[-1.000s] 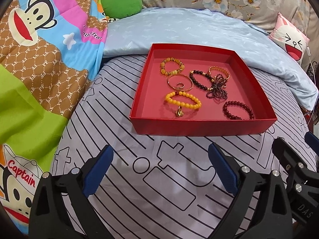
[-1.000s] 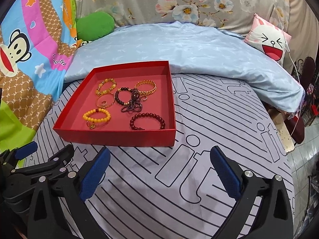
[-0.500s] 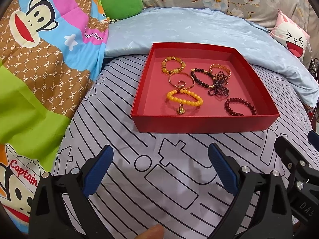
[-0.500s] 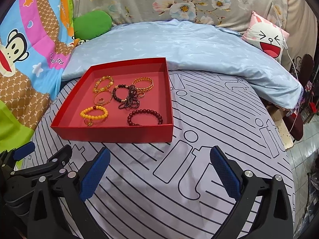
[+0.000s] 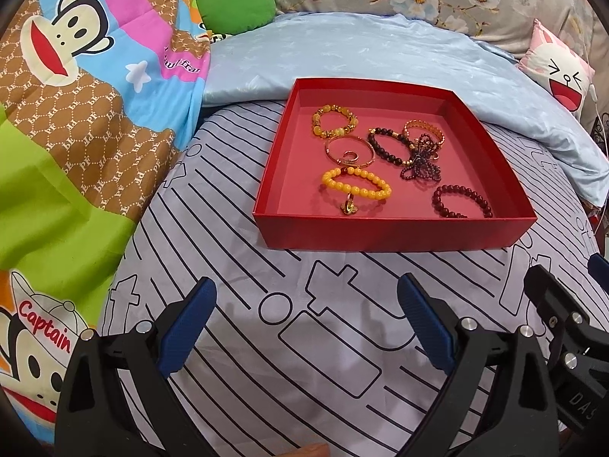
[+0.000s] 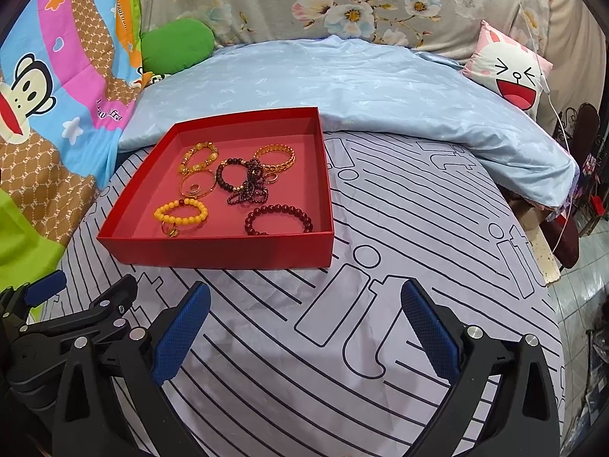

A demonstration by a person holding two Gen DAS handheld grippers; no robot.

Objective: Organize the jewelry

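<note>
A shallow red box [image 5: 396, 233] [image 6: 228, 249] sits on the striped bedsheet ahead of both grippers. It holds several bracelets: a yellow bead one with a gold charm [image 5: 356, 184] [image 6: 180, 211], a dark red bead one [image 5: 461, 201] [image 6: 278, 219], a thin gold bangle [image 5: 350, 151], an amber bead one [image 5: 335, 120], a dark bead one [image 5: 386, 145], a gold chain one [image 6: 275, 156] and a tangled dark strand [image 5: 420, 163]. My left gripper [image 5: 306, 323] is open and empty, short of the box. My right gripper [image 6: 304, 323] is open and empty, right of the left one.
A light blue quilt [image 5: 361, 49] lies folded behind the box. A cartoon monkey blanket [image 5: 76, 95] rises on the left. A green cushion [image 5: 236, 5] and a pink face pillow [image 6: 510, 68] lie at the back. The bed edge drops off at right [image 6: 548, 259].
Both grippers have drawn back slightly and risen, so the box looks a little smaller and farther. The jewelry has not moved. Both grippers stay open.
</note>
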